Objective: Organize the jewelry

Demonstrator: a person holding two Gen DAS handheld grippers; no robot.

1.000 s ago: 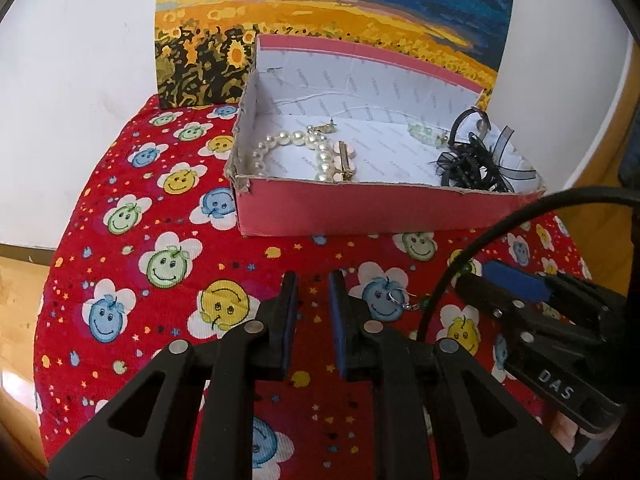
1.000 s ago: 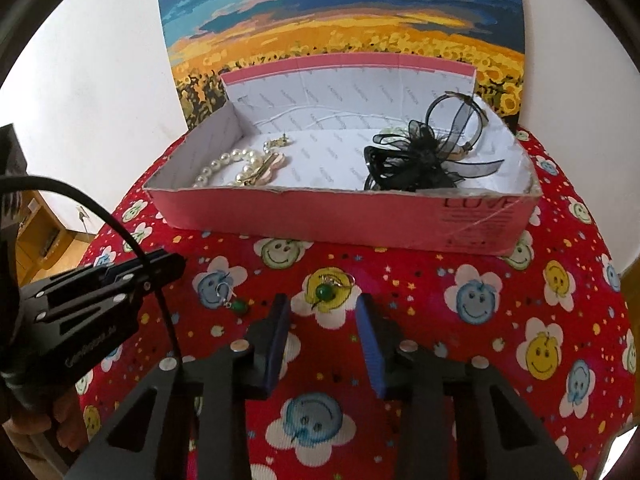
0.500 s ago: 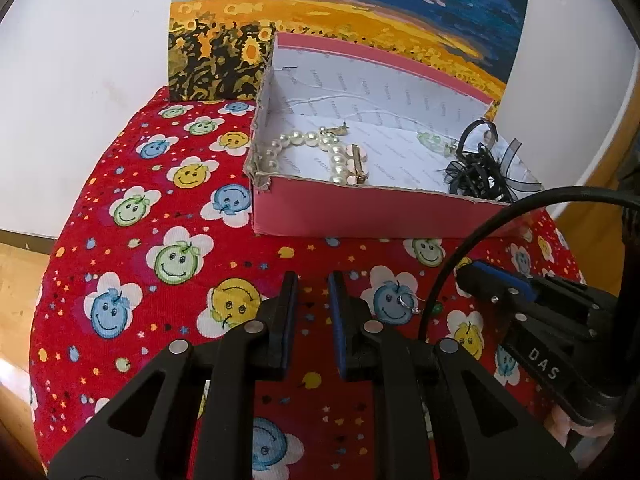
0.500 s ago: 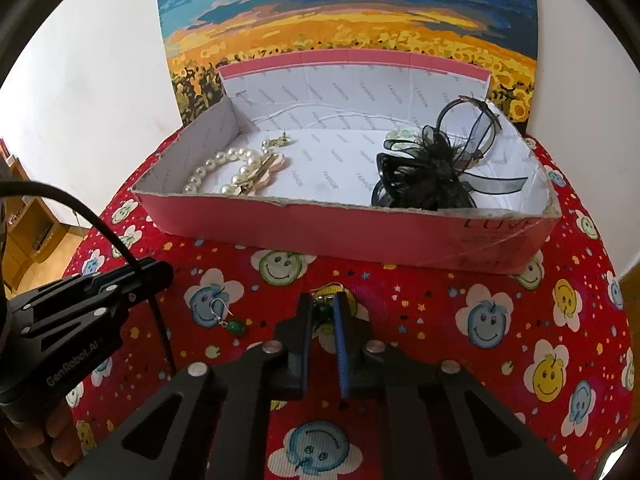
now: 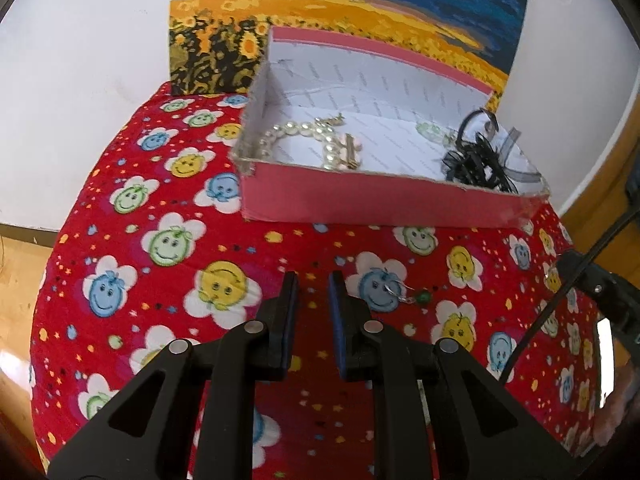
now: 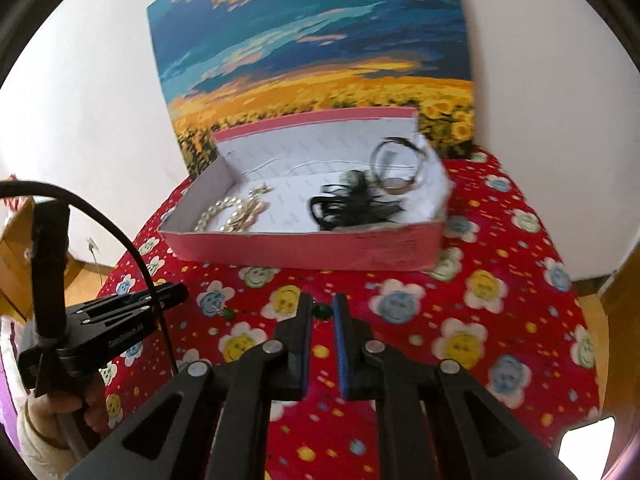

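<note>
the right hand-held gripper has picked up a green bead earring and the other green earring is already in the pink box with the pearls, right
Not quite. The right hand-held gripper does pinch a green bead earring, but the other green earring lies on the red tablecloth, in front of the pink box, not inside with the pearls. The left wrist view shows it.

Left gripper (image 5: 313, 280): angled downward, jaws drawn nearly together with a narrow slit between the blue pads, nothing gripped.
Right gripper (image 6: 322, 306): tilted downward, jaws just closed, pinched on a green bead earring (image 6: 321, 312) at the fingertips.
Hand (image 6: 86, 404): wrapped round the left gripper's handle at lower left of the right wrist view, pale sleeve cuff behind.
</note>
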